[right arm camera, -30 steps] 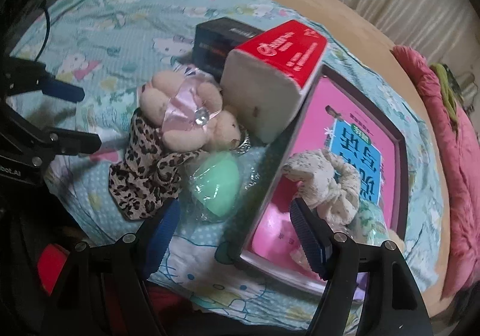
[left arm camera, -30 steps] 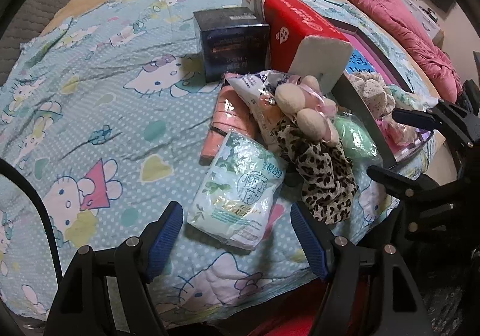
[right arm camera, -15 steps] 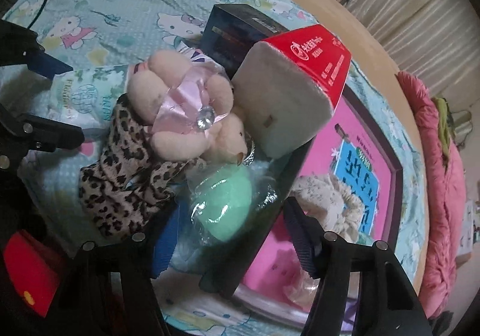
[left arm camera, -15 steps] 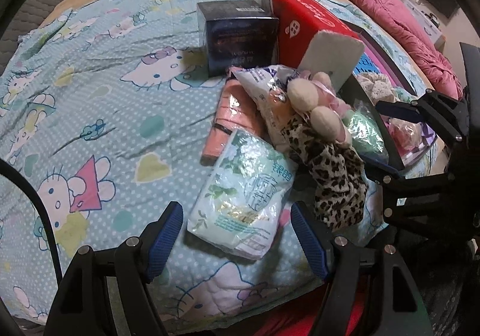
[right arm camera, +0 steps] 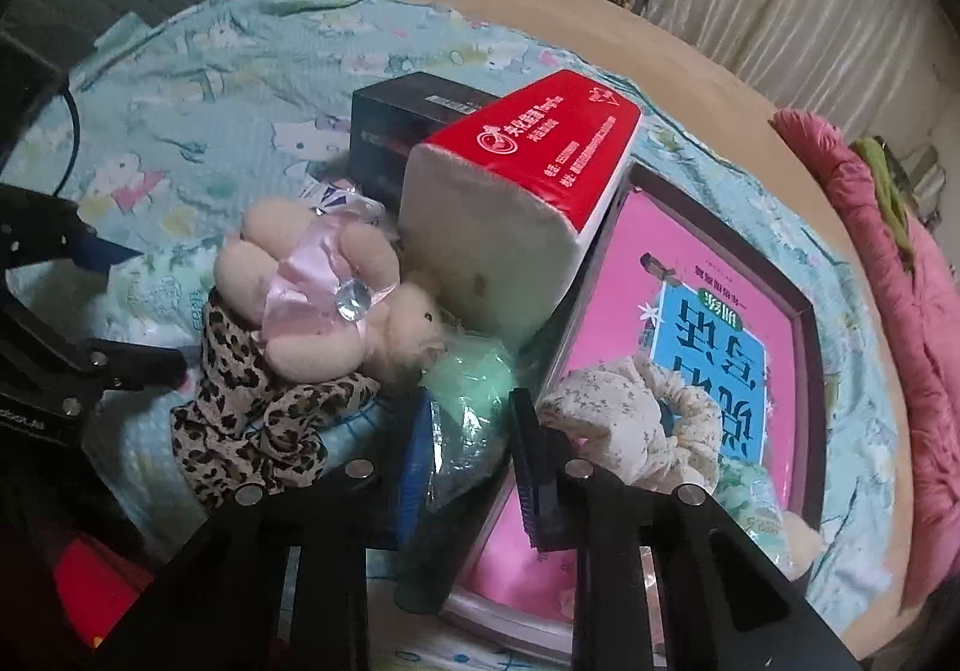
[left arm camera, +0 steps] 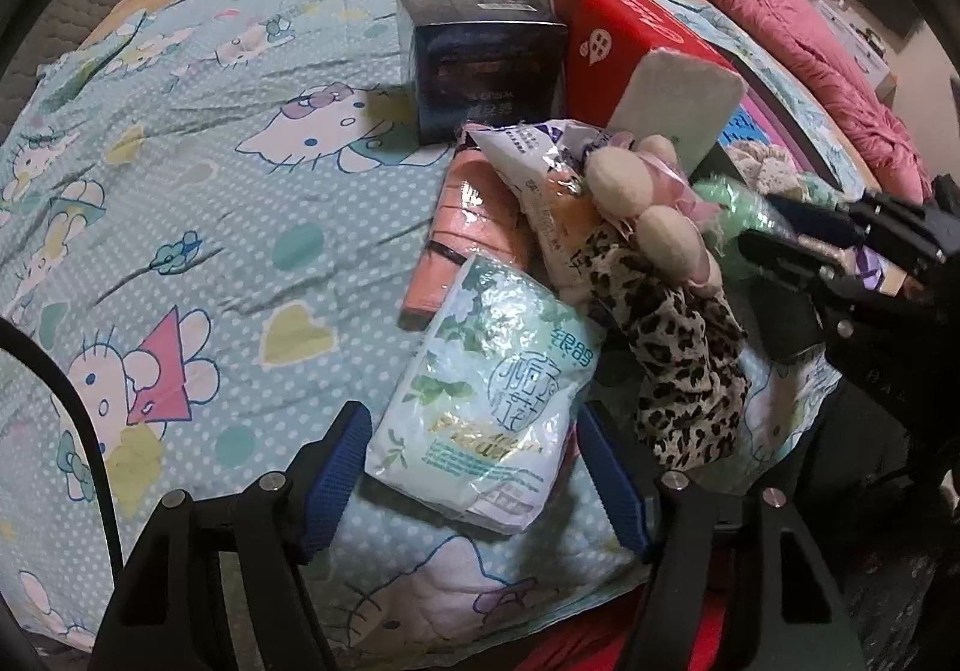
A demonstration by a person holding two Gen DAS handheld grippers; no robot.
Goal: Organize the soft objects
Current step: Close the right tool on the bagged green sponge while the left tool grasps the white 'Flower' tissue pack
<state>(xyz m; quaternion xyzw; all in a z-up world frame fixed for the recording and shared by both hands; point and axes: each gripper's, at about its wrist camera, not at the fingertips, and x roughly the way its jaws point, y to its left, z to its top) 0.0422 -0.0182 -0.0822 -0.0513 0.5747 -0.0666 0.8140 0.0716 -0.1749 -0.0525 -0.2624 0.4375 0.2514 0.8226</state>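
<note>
My right gripper is shut on a green soft item in clear wrap, beside the dark-framed tray with a pink lining. A floral scrunchie lies in the tray. A beige plush bear with a pink bow sits on a leopard-print cloth. In the left wrist view my left gripper is open around the near end of a pale green tissue pack, and the right gripper holds the green item at the right.
A red tissue pack leans on a dark blue box. An orange packet and a white bag lie under the pile. The Hello Kitty sheet covers the bed. A pink quilt lies at the right.
My right gripper moved in and closed on the wrapped green item, which was lying free between open fingers. My left gripper stays open over the tissue pack, slightly nearer.
</note>
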